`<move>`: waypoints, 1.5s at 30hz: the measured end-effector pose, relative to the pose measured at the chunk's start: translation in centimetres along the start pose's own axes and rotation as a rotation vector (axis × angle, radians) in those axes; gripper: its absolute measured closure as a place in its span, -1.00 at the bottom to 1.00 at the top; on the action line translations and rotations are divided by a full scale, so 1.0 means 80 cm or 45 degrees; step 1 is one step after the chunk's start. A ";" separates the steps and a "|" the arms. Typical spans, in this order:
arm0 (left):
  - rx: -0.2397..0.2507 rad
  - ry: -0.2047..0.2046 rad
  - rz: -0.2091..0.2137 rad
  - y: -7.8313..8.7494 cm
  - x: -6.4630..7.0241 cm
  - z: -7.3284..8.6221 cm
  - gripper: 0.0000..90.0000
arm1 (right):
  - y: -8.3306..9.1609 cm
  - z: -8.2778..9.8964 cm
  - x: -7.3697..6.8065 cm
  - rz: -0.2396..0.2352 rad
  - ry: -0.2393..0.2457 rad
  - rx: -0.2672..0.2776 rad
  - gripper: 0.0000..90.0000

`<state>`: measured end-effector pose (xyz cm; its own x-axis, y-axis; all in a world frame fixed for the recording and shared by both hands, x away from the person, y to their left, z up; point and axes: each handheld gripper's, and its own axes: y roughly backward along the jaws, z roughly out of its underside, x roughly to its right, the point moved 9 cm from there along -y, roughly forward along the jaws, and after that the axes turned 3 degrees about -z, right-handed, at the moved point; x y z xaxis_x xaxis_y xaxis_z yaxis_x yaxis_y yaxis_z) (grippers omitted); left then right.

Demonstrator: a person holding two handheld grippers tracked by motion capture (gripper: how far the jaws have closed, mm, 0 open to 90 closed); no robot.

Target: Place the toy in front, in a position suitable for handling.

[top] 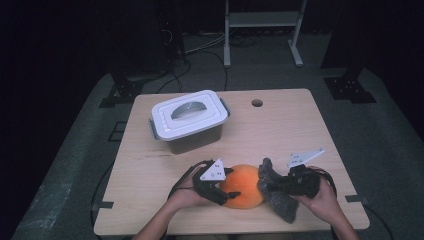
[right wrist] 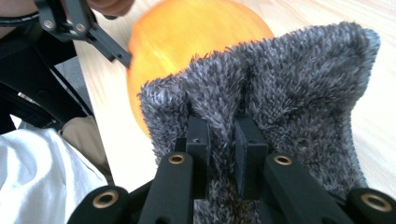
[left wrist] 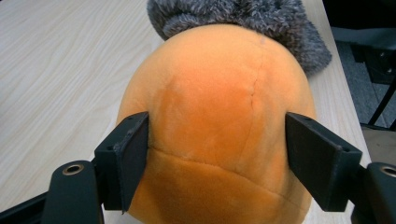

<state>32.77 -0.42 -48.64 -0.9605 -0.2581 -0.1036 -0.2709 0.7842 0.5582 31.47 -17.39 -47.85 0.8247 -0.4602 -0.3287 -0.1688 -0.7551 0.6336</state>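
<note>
Near the table's front edge, your left gripper has its jaws spread around the orange ball, touching its sides to steady it, while your right gripper's jaws are clamped on the grey cloth, likely for wrapping.

Each black hand-held gripper has brass-ringed screw holes, a trailing cable and a grey three-cornered plate.

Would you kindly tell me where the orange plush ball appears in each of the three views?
High view: orange plush ball at the table's near edge, between both grippers.
Left gripper view: centre, between that gripper's jaws.
Right gripper view: top, left of centre, behind the cloth.
Shared landmark: the grey fuzzy cloth touching the ball.
</note>
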 end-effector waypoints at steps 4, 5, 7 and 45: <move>-0.009 -0.028 -0.014 -0.001 0.003 -0.002 -0.45 | 0.008 -0.008 -0.001 0.006 -0.002 0.040 0.74; -0.010 -0.044 -0.018 -0.002 0.005 -0.004 -0.45 | 0.009 -0.014 -0.006 0.001 0.009 0.059 0.74; -0.012 -0.075 -0.030 -0.006 0.011 -0.010 -0.45 | 0.011 -0.030 -0.018 -0.006 0.053 0.089 0.74; 0.002 -0.123 -0.062 -0.008 0.021 -0.019 -0.48 | -0.011 -0.052 -0.051 0.044 0.191 0.074 0.72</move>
<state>31.40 -2.26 -47.91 -0.9478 -0.2406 -0.2093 -0.3176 0.7727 0.5496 30.49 -12.92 -44.19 0.8885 -0.4146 -0.1967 -0.2256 -0.7679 0.5995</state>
